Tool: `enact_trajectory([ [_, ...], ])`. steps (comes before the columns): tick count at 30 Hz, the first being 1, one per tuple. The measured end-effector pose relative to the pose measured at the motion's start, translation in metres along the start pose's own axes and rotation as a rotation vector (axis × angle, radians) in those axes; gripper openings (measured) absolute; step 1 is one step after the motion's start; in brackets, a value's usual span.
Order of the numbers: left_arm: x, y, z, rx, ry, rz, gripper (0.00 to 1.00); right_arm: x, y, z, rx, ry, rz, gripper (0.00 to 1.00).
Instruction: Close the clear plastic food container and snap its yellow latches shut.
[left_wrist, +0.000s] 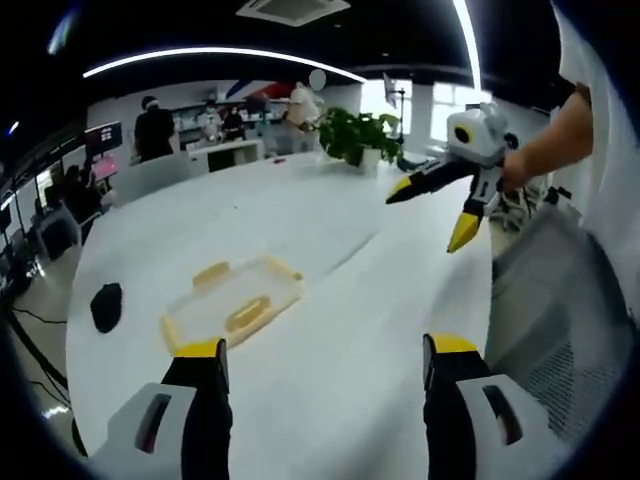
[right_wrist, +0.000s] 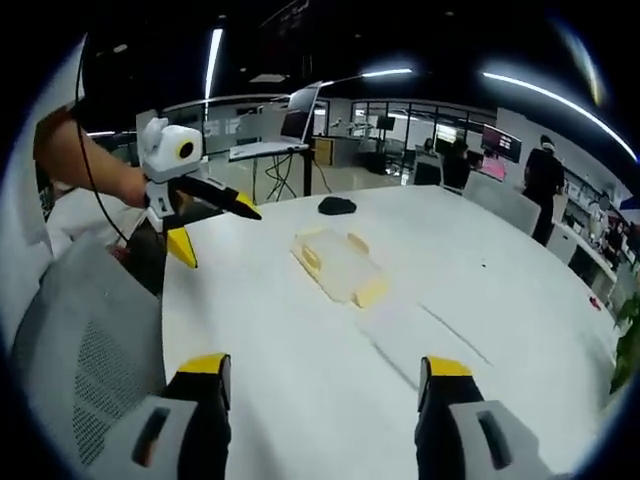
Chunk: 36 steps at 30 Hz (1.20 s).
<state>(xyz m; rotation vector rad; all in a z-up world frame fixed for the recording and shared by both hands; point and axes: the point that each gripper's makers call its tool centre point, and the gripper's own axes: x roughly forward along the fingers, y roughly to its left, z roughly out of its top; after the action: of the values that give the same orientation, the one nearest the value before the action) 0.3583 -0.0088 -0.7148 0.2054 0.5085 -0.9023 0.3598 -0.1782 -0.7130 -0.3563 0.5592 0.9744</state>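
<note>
The clear plastic container (left_wrist: 235, 305) with yellow latches lies flat on the white table (left_wrist: 340, 225), ahead and left of my left gripper (left_wrist: 325, 350). That gripper is open, empty and well short of it. My right gripper (left_wrist: 432, 212) hangs above the table's right side, held by a hand, its yellow-tipped jaws apart. In the right gripper view the container (right_wrist: 338, 265) sits mid-table beyond my open right gripper (right_wrist: 322, 367), and my left gripper (right_wrist: 218, 232) hovers open at the left. Whether the latches are snapped is too small to tell.
A black object (left_wrist: 106, 305) (right_wrist: 337, 206) lies past the container near the table edge. A potted plant (left_wrist: 355, 135) stands at the table's far end. A grey mesh chair (left_wrist: 560, 300) (right_wrist: 90, 330) is beside me. A laptop (right_wrist: 290, 125) and several people are further off.
</note>
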Motion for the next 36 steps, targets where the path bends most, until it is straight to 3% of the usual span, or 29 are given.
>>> enact_trajectory([
  [36, 0.013, 0.058, -0.018, 0.106, 0.114, -0.036, 0.73, 0.065, -0.016, 0.027, -0.094, 0.072, 0.14, 0.71],
])
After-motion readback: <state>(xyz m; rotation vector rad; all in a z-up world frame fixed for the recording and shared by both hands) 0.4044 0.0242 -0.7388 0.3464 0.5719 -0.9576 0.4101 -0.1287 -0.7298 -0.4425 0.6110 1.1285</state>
